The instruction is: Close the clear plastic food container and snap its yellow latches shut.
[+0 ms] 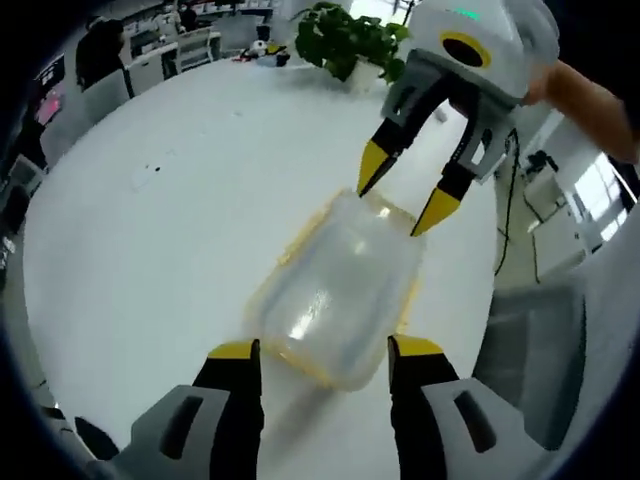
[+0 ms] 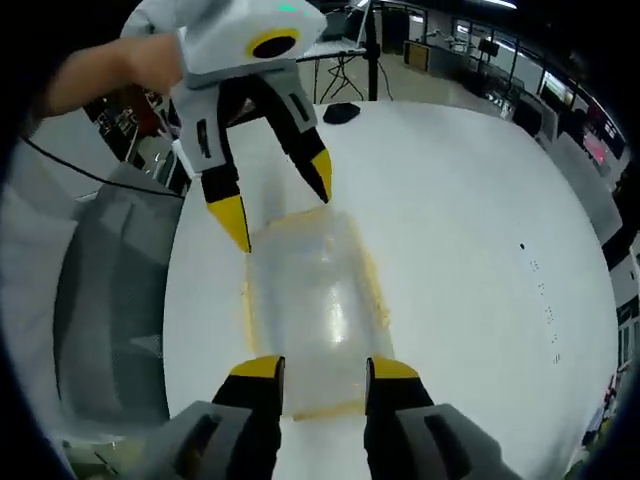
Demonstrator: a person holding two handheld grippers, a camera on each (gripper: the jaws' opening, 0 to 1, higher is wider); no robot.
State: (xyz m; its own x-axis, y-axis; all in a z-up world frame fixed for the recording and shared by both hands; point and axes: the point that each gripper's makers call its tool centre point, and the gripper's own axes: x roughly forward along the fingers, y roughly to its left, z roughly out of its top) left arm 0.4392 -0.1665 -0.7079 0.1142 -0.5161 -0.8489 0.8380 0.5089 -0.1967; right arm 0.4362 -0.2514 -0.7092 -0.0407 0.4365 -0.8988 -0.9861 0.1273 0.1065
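The left claw [image 1: 323, 349], jaws spread, flanks the near end of the clear plastic container [image 1: 340, 290] lying on the white counter [image 1: 150, 230]. At the container's far end the right claw [image 1: 405, 195] hovers, also spread. Yellow latches [image 2: 378, 290] edge it, seemingly unsnapped. A potted plant [image 1: 345, 40] stands beyond the container.

A clear plastic food container [image 2: 312, 320] with yellow edges lay mid-frame on the white bench [image 2: 470, 230]. The right gripper [image 2: 322, 371] rose from the bottom, jaws apart at its near end. The left gripper [image 2: 278, 211] reached from the upper left, jaws spread over its far end.
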